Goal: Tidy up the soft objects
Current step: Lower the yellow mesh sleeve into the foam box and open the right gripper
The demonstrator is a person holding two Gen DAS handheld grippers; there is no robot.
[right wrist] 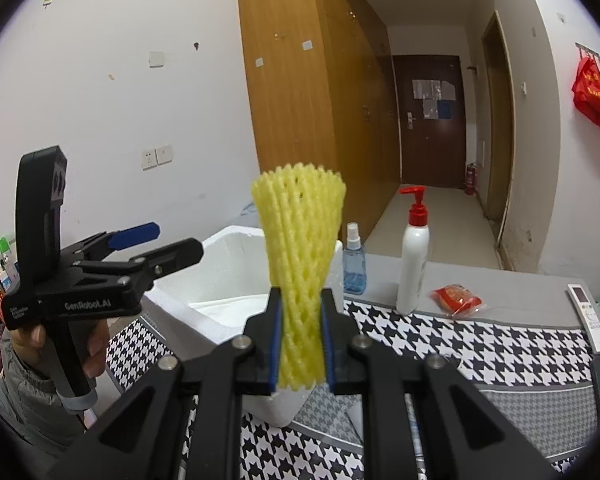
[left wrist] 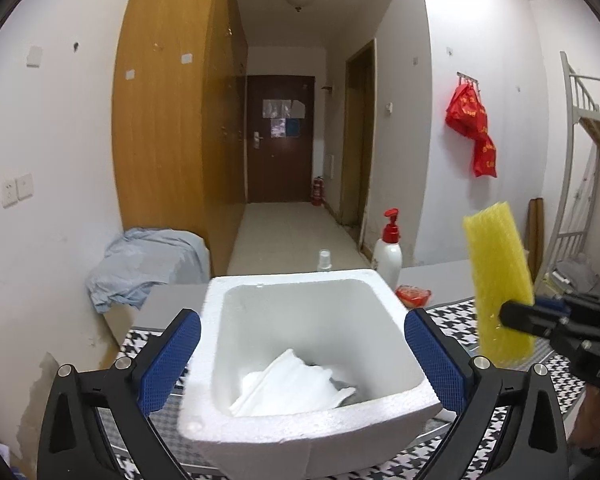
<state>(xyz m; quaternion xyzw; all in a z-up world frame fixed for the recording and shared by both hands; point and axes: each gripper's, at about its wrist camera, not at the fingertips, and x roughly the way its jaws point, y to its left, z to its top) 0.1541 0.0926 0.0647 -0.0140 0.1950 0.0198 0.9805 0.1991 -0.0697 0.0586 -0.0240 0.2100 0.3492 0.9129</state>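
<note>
Left gripper spread wide, fingers either side of the white foam box on the checked bench, gripping nothing. White foam sheets lying inside the box. Right gripper pinched tight around the lower part of a yellow foam net sleeve, held upright just beside the box. Beyond: lotion pump bottle, small spray bottle, red packet.

White sheets hide something grey, perhaps more padding.
</note>
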